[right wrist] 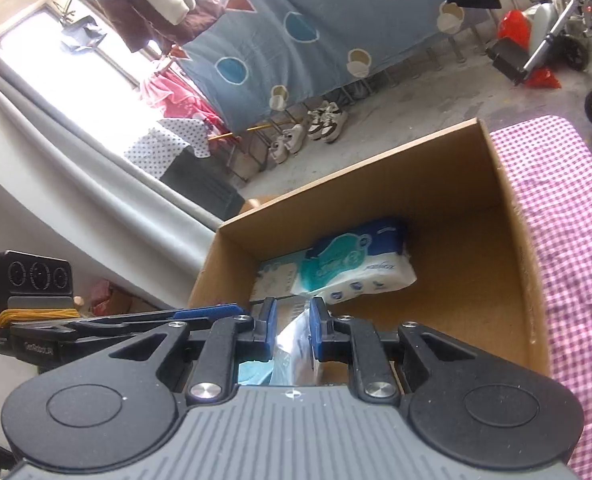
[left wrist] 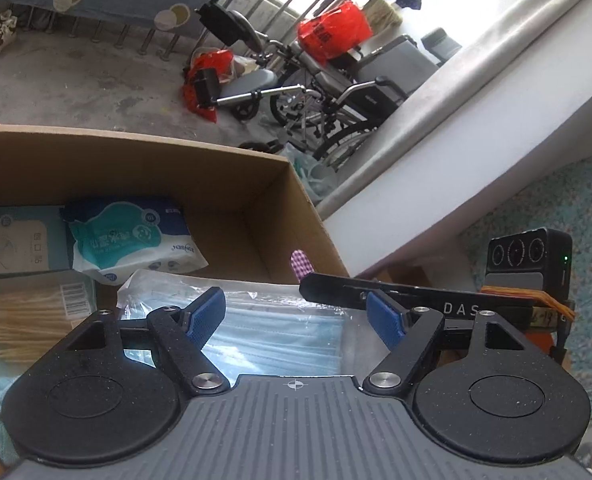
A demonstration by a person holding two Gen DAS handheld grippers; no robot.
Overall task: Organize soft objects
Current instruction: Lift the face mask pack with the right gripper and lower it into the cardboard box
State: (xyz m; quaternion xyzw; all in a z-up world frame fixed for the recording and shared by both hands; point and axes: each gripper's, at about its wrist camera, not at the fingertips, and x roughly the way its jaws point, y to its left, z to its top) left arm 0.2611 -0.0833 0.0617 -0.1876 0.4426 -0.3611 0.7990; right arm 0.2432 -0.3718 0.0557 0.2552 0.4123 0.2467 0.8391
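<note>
- The right gripper (right wrist: 292,326) pinches the bag of masks (left wrist: 280,340) over the cardboard box (right wrist: 507,280).
- The left gripper (left wrist: 296,316) is spread, holding nothing.
- Lower the bag flat beside the wipes pack (right wrist: 355,264), then let go.

A brown cardboard box (right wrist: 503,216) stands on the pink checked cloth (right wrist: 567,216). A white-and-teal tissue pack (right wrist: 355,264) lies inside, against the far wall.

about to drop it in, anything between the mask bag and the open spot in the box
Nothing visible blocks it. The mask bag, pinched by the right gripper, hangs over the cardboard box; the wipes pack lies further back.
</note>
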